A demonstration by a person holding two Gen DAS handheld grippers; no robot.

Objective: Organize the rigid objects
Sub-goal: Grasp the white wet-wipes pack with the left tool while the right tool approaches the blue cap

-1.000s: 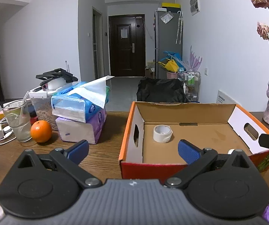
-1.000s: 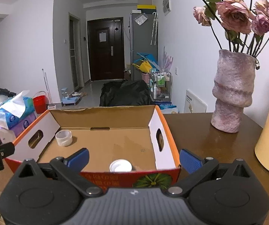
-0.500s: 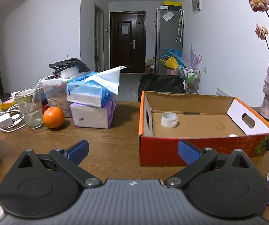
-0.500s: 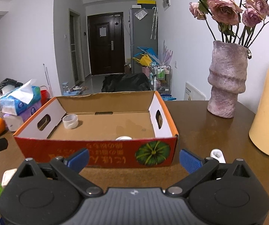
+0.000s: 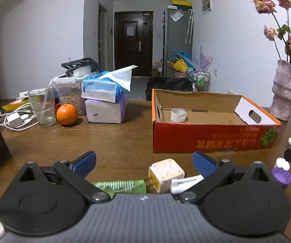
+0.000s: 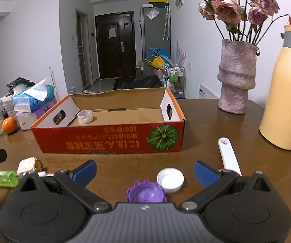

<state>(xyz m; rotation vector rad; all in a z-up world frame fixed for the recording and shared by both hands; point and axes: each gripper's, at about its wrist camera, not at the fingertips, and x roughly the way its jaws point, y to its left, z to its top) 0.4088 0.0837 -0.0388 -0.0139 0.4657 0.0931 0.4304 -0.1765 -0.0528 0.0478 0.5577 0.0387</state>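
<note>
Brown wood table [image 5: 115,139] fills both your views, with a hallway and a dark door [image 5: 133,42] behind it. Your left gripper [image 5: 143,162] hangs low over the table's near edge with its blue pads spread wide and nothing between them. Just under and ahead of it lie a white cube [image 5: 165,174], a green packet [image 5: 119,185] to the cube's left, and a small white nozzle [image 5: 184,182] touching the cube's right side. Your right gripper [image 6: 145,170] is likewise spread wide and grips nothing. Between its pads sit a purple cap [image 6: 145,192] and a white cap [image 6: 170,179], the two just beside each other. A white stick [image 6: 228,156] lies on the table past the right pad.

Ahead of both grippers stands the red box [image 6: 109,139], open at the top. Inside it, near the back left corner, rests a tape roll [image 5: 178,115].

To the box's left you have stacked tissue packs [image 5: 105,101], an orange [image 5: 66,111], a glass [image 5: 42,107] and a white charger [image 5: 13,120] with its cable. To the box's right stand a vase [image 6: 236,77] of dried roses and a yellow flask [image 6: 285,89].
</note>
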